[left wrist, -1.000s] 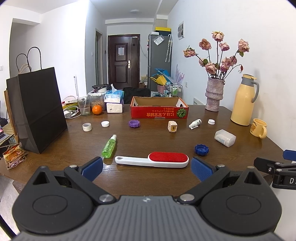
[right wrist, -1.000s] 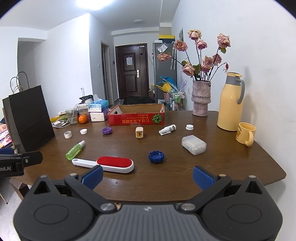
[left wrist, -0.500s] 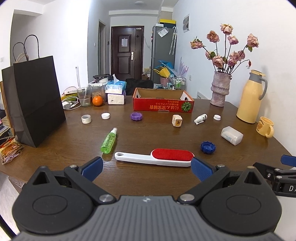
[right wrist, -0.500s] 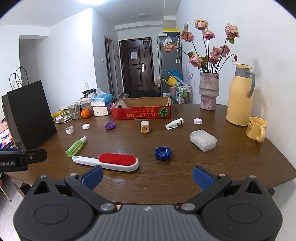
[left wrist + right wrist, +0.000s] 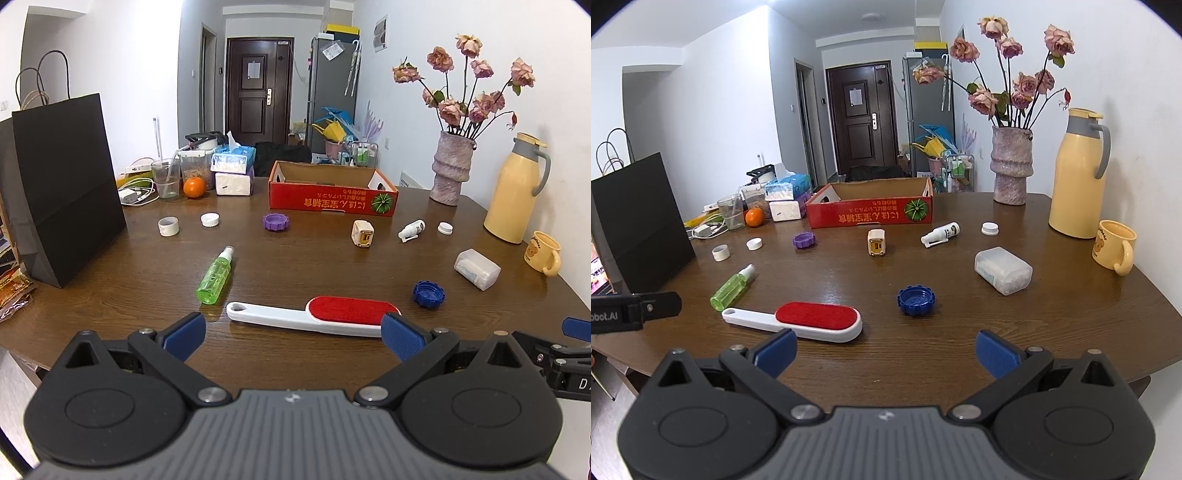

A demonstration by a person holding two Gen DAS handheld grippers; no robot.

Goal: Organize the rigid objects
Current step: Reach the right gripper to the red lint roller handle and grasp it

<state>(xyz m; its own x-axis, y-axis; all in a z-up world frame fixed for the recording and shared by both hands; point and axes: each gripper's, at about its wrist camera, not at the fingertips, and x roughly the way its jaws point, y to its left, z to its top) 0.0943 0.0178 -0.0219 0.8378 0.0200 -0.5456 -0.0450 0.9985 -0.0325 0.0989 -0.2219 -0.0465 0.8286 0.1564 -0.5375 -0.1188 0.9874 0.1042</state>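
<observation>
Dark wood table [image 5: 295, 258] lies under both of my tools. My left hand-held gripper [image 5: 291, 334] is spread wide and empty, its blue pads [image 5: 184, 332] hanging just short of the lint brush [image 5: 314, 317], which lies flat right ahead of it, handle to my left. Past the brush to the left lies the green bottle [image 5: 215, 275] on its side; to the right sits the blue cap [image 5: 428, 293]. My right hand-held gripper [image 5: 886, 350] is spread too, holding nothing; the brush [image 5: 798, 319] is ahead and to its left, the blue cap [image 5: 916, 301] straight ahead, the clear box [image 5: 1003, 269] farther right. Far ahead stands the red carton [image 5: 871, 214], open and upright, with a white spray bottle [image 5: 940, 234], a small cream charger [image 5: 876, 242] and a purple cap [image 5: 804, 240] lying near its front.
</observation>
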